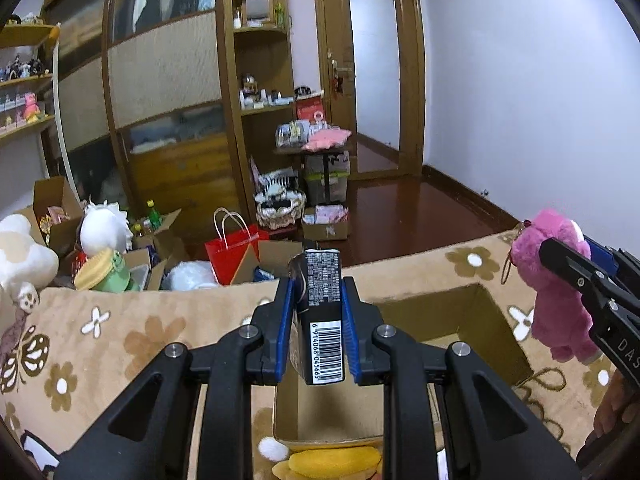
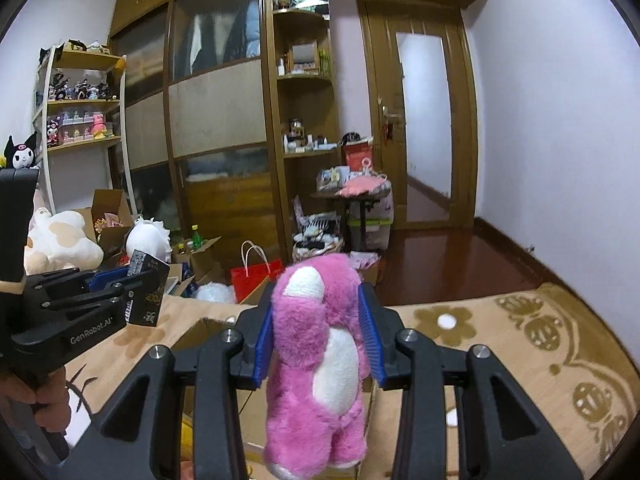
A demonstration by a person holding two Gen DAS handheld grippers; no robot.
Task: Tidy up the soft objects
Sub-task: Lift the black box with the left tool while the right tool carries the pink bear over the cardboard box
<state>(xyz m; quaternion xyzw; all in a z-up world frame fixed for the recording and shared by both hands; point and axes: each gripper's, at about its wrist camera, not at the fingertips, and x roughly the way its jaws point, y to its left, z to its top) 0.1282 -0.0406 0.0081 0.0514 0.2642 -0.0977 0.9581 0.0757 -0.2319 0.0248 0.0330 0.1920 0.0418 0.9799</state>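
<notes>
Lower centre of the left wrist view: my left gripper (image 1: 318, 320) is clamped on a dark carton (image 1: 320, 312) with a barcode facing the lens, pads flat on its two long sides. It reads stiff and light, so the side grip should hold without crushing. Below it, bottom centre, a yellow plush (image 1: 336, 460) lies in an open cardboard box (image 1: 496, 320). In the right wrist view, centre frame, my right gripper (image 2: 320, 332) is closed on the pink plush bear (image 2: 320, 352), squeezing its upper body under the head while legs hang free over the box. It is soft, light and compressible; the fur gives, so I'd keep hold on the torso rather than on a limb or the keychain loop (image 1: 508, 268) seen at right in the left view. The box sits on a beige floral blanket (image 2: 520, 340). Beyond, mid-left: red gift bag (image 1: 232, 252), white plush toys (image 1: 104, 228), cartons. Far back: wardrobe (image 2: 216, 120), door (image 2: 424, 120).
</notes>
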